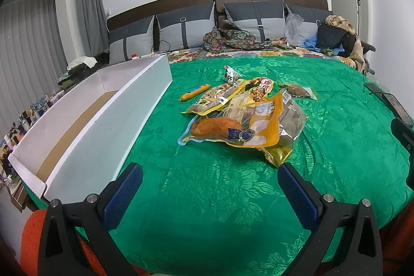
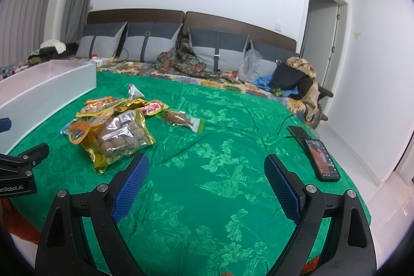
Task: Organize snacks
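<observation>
A pile of snack packets [image 1: 245,115] lies on the green bedspread [image 1: 220,198]: a yellow bag of round nuts [image 1: 287,126], a clear pack with an orange piece [image 1: 214,127], an orange sausage stick [image 1: 194,92], a silver packet [image 1: 230,74] and a small green-edged pack [image 1: 300,91]. A long white box [image 1: 103,115] stands open to the left. My left gripper [image 1: 209,177] is open and empty, short of the pile. My right gripper [image 2: 207,170] is open and empty, right of the pile [image 2: 116,126]. The box [image 2: 46,89] shows at far left.
Two phones [image 2: 320,157] and a cable lie near the bed's right edge. Grey pillows [image 1: 186,25], a floral cloth [image 1: 230,40], a plastic bag and dark clothes sit along the headboard. The left gripper's body [image 2: 23,167] shows at the right wrist view's left edge.
</observation>
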A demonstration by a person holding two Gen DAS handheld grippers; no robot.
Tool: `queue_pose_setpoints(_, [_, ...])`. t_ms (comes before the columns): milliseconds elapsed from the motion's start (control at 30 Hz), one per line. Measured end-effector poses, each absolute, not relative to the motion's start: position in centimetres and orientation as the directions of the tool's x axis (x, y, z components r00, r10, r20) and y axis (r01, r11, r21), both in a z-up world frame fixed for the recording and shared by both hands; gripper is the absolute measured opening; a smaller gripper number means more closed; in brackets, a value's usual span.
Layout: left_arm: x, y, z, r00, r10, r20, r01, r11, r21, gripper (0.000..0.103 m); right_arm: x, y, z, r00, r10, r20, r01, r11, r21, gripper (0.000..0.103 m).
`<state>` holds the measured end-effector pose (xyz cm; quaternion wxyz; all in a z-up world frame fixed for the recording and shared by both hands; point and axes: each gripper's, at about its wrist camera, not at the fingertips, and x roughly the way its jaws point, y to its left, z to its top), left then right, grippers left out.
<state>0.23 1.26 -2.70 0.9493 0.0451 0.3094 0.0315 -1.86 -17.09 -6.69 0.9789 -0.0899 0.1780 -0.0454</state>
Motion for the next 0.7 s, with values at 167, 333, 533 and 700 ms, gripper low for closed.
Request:
queue_pose_setpoints(167, [0.4,1.6,-2.8,0.805,0.093,-0.586,-0.043,0.994,0.1,0.103,-1.8,-17.0,-6.7,0.933,-0.118,-0.34,0.053,0.98,-0.194,0.093])
queue_pose_setpoints(333, [0.7,1.6,-3.0,0.802,0.093,-0.591,-0.042,0.994,0.099,0.103,-1.6,-17.0,-6.9,0.93,-0.121,-0.347,0.052,0.978,-0.2,0.093])
queue_pose_setpoints(533, [0.7,1.3,-3.5,0.797,0.097,-0.596,-0.038,0.993,0.111,0.103,-1.4,-17.2,-7.1,0.927,-0.12,-0.356,0.052,0.98,-0.194,0.093])
queue_pose_setpoints(700, [0.9,1.4,-4.1,0.779,0.091,-0.62,-0.032,0.994,0.106,0.103,-1.3,-17.0,-7.2,0.925,-0.117,-0.362,0.046,0.979,-0.199,0.093])
